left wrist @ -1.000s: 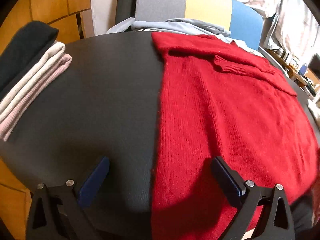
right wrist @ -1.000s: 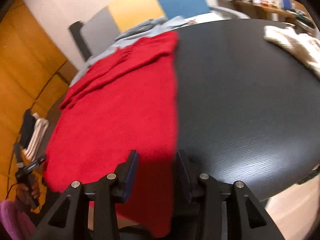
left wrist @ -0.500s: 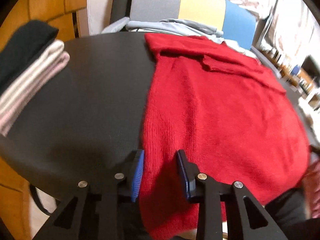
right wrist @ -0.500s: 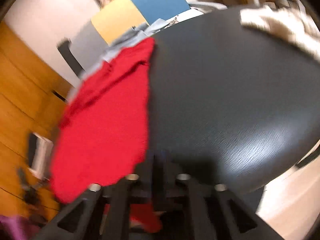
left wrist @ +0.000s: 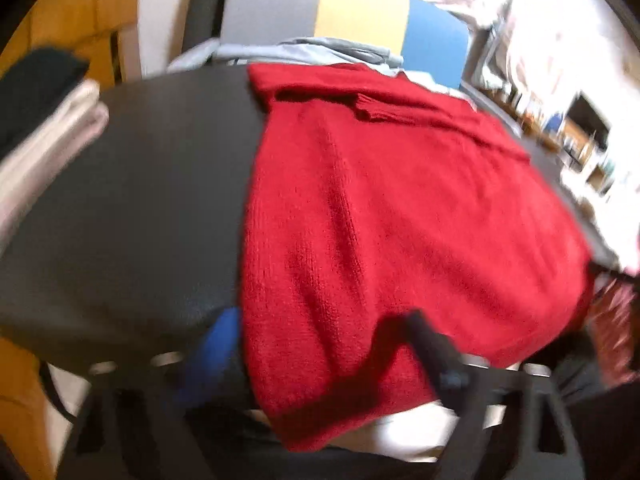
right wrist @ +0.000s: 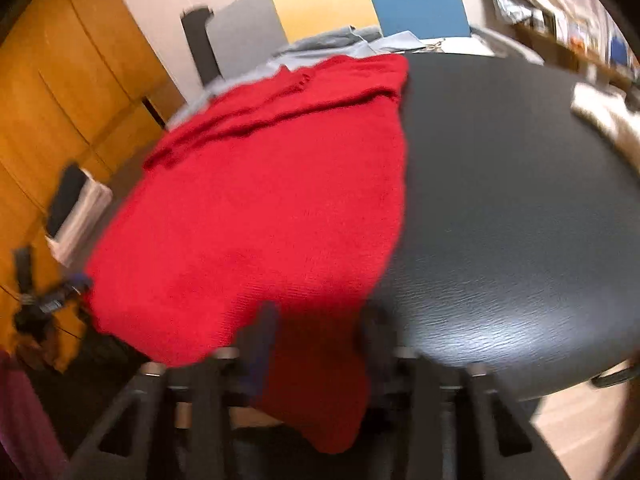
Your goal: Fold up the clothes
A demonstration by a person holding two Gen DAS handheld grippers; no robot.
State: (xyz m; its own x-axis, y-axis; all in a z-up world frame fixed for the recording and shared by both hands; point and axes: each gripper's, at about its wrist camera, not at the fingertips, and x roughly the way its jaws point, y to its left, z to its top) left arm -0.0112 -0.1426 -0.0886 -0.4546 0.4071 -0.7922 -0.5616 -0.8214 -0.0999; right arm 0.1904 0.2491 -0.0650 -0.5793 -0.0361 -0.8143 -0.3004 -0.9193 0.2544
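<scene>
We've got the red knitted sweater (left wrist: 400, 208) spread flat on the dark round table (left wrist: 132, 208), hem over the near edge. Left gripper (left wrist: 324, 332) opening w/ hem between its jaws; right gripper (right wrist: 316, 332) closing round the hem, contact too blurred to tell.

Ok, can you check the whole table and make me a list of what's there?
Surface: dark round table, mostly bare on the right.
Job's things: red sweater spread flat, near hem hanging over the edge; folded stack at the left.
Clutter: cream garment at the far right; light blue clothes on the chair.
Grippers: left gripper jaws opening, right gripper jaws closing, sweater hem between both.
Cables: what looks like a dark cord below the table edge.
Surroundings: wooden cabinets, crowded shelves.
</scene>
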